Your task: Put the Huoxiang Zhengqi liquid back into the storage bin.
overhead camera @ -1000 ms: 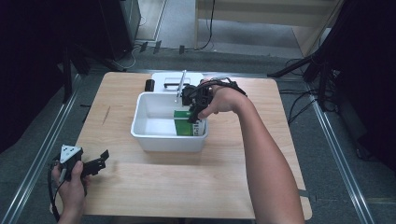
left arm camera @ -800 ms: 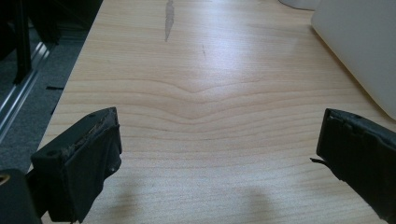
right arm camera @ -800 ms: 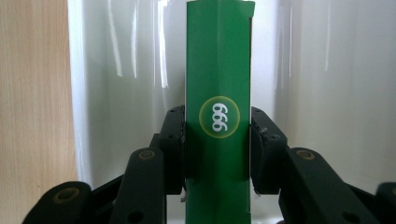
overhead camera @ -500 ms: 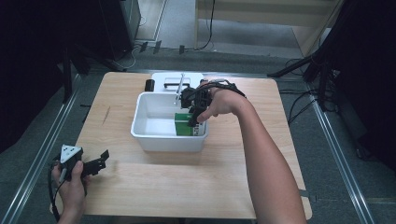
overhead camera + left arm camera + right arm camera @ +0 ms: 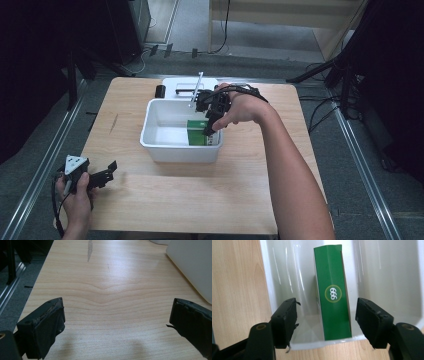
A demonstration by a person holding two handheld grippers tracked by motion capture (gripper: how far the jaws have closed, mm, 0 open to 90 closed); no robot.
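A green box marked 666 stands on its narrow edge inside a white tub at the table's middle, against the tub's right wall. My right gripper hovers over the tub's right end, open, its jaws on either side of the box and clear of it. My left gripper stays low over the near left corner of the wooden table, open, with bare wood between its jaws.
A white tray with a black bar and a thin white rod sits behind the tub at the far edge. The tub's wall is to the right of my left gripper. Metal rails run along both table sides.
My right gripper has lifted slightly and drawn back from the green box, which stays in the tub. The left gripper has not moved.
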